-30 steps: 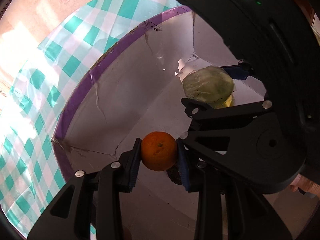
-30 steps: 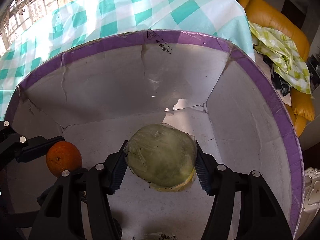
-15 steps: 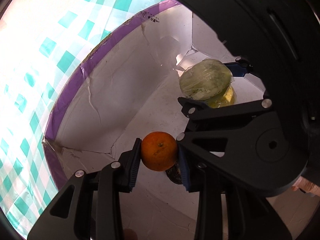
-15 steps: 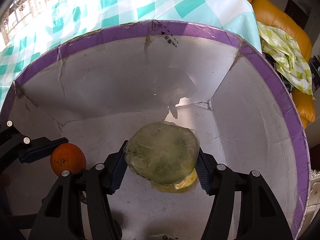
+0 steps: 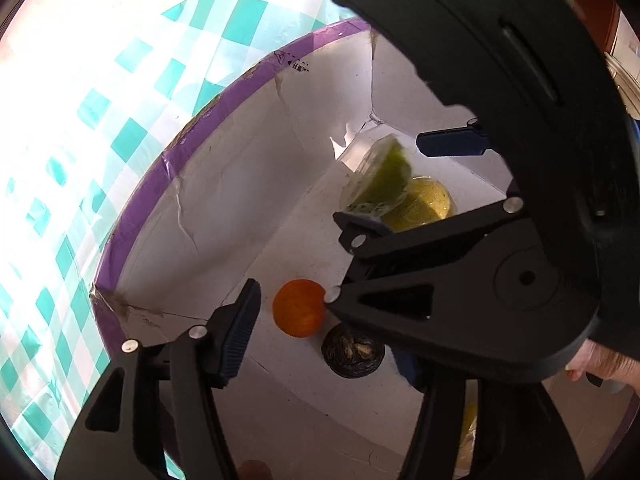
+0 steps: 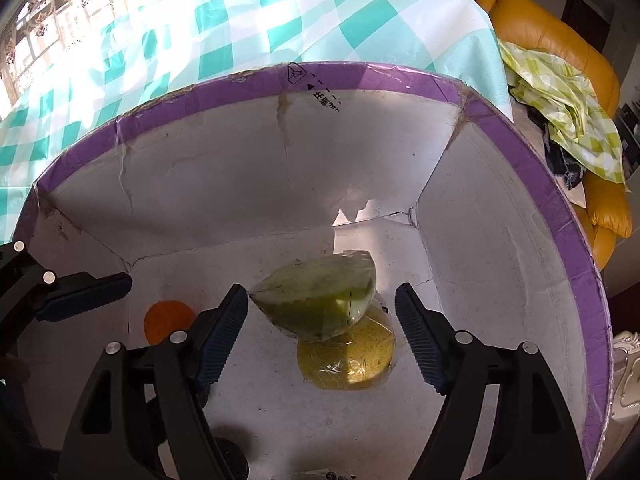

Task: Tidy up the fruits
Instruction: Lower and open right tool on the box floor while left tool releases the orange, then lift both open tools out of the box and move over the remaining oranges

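Both grippers hang over a white cardboard box with a purple rim (image 6: pixel 400 76), also seen in the left wrist view (image 5: pixel 132 216). My left gripper (image 5: pixel 292 312) is open; the orange (image 5: pixel 299 307) lies on the box floor below it and shows in the right wrist view (image 6: pixel 166 318). My right gripper (image 6: pixel 320 328) is open; a plastic-wrapped green melon half (image 6: pixel 320 304) sits tilted on a wrapped yellow fruit piece (image 6: pixel 352 364). Both also show in the left wrist view: the green half (image 5: pixel 378 184) and the yellow piece (image 5: pixel 424 204).
A dark round fruit (image 5: pixel 352 352) lies on the box floor beside the orange. The box stands on a teal-and-white checked tablecloth (image 6: pixel 240 28). A yellow sofa (image 6: pixel 560 52) with a green checked cloth (image 6: pixel 568 108) is beyond the table at right.
Both grippers have opened. The orange has dropped from the left fingers to the box floor. The green melon half has left the right fingers and rests tilted on the yellow piece.
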